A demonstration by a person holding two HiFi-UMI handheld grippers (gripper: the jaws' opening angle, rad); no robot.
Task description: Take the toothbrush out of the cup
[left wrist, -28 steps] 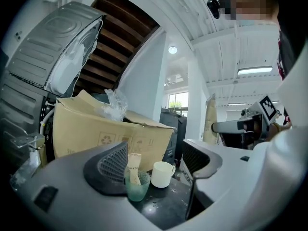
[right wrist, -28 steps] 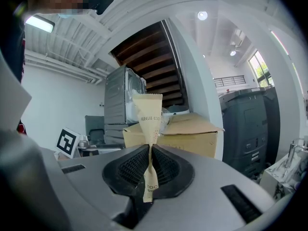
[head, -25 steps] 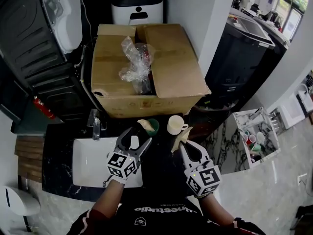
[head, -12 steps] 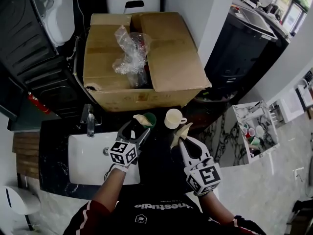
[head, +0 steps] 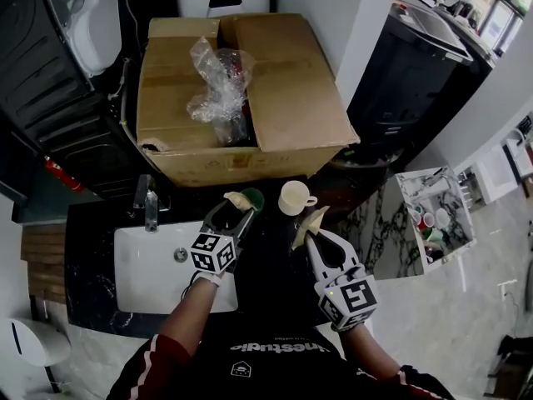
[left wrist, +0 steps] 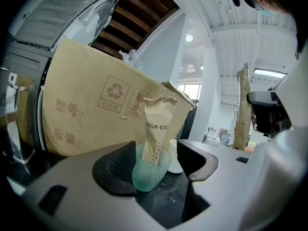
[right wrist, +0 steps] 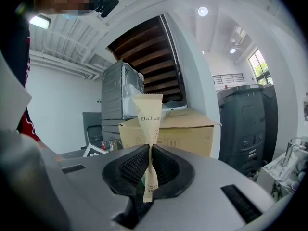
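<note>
A green glass cup stands on the dark counter with a paper-wrapped toothbrush upright in it. My left gripper straddles the cup; its jaws are closing, the left pad is close against the glass and the right pad stands apart. In the head view the cup sits at the tips of the left gripper. My right gripper is shut on a second paper-wrapped toothbrush, held upright to the right, just in front of a white mug.
A large cardboard box with a crumpled plastic bag stands right behind the cup. A white sink with a faucet lies left of my left arm. The mug stands close behind the cup.
My left gripper has moved forward and down to the green cup, and its jaws have narrowed around it. The right gripper has kept still with its wrapped toothbrush.
</note>
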